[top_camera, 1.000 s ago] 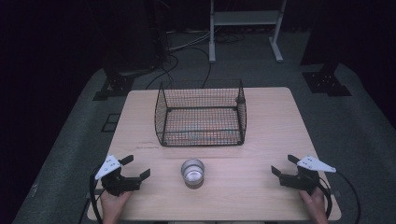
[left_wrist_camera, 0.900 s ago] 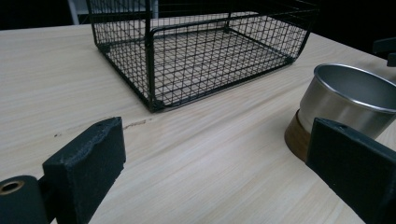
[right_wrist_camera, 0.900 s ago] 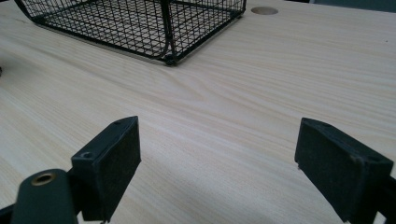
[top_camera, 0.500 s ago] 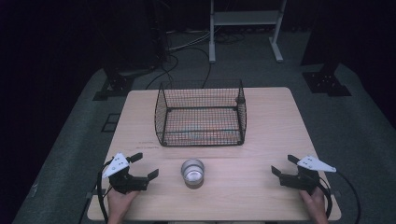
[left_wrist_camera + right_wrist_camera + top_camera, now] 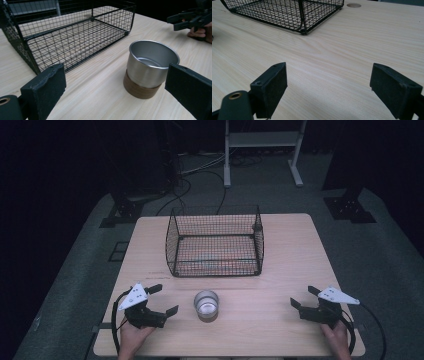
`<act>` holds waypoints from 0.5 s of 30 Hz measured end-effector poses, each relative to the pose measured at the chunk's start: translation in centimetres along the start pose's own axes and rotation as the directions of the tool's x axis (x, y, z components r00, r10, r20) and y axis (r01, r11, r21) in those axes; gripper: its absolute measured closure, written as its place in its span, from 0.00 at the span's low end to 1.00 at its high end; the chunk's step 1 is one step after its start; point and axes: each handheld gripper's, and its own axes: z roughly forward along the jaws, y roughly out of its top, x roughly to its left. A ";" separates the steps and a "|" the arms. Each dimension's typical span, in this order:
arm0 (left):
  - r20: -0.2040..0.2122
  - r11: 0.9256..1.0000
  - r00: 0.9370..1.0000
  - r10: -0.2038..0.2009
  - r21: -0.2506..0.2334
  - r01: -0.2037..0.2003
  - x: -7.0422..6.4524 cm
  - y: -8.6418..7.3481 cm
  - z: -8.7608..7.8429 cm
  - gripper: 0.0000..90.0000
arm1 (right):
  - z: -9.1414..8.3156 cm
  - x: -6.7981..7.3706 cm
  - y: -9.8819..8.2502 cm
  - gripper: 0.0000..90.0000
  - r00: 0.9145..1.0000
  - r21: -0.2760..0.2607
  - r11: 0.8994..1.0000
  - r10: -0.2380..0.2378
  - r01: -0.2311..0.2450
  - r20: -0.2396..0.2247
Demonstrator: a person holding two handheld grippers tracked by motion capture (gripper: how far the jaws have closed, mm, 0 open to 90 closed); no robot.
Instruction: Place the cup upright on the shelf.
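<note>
A steel cup (image 5: 206,304) with a brown base stands upright on the wooden table (image 5: 290,250), in front of a black wire basket (image 5: 215,242). My left gripper (image 5: 165,298) lies just left of the cup, apart from it. In the left gripper view its jaws (image 5: 116,86) are wide open and have just been opening, with nothing between them; the cup (image 5: 150,65) stands a little ahead, toward the right jaw, with the basket (image 5: 70,37) behind. My right gripper (image 5: 303,296) rests open near the front right, over bare wood (image 5: 333,86).
The basket (image 5: 287,12) looks empty and sits mid-table. A round hole (image 5: 353,5) marks the tabletop beyond it. The right gripper (image 5: 190,20) and its hand show far off. On the dark floor behind the table are a white stand (image 5: 260,140) and cables.
My left gripper has moved right, closer to the cup, and its jaws stand a little wider. The right gripper, cup and basket have kept still.
</note>
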 end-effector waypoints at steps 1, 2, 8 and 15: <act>0.005 1.000 1.000 0.002 0.003 -0.002 0.0 0.0 0.1 0.03 | 0.0 0.0 0.0 0.15 1.000 0.000 1.000 0.000 0.000 0.000; 0.011 1.000 1.000 0.004 0.012 -0.004 -0.1 0.1 0.2 0.03 | 0.0 0.0 0.0 0.15 1.000 0.001 1.000 0.000 0.000 0.000; 0.051 0.998 0.998 0.045 0.048 -0.048 -1.2 0.9 1.1 0.02 | 0.0 0.0 0.0 0.15 1.000 0.002 1.000 0.002 -0.002 0.000; 0.095 0.995 0.992 0.078 0.061 -0.084 -2.2 1.9 1.9 0.02 | 0.0 0.0 0.0 0.15 1.000 0.005 1.000 0.000 0.000 0.000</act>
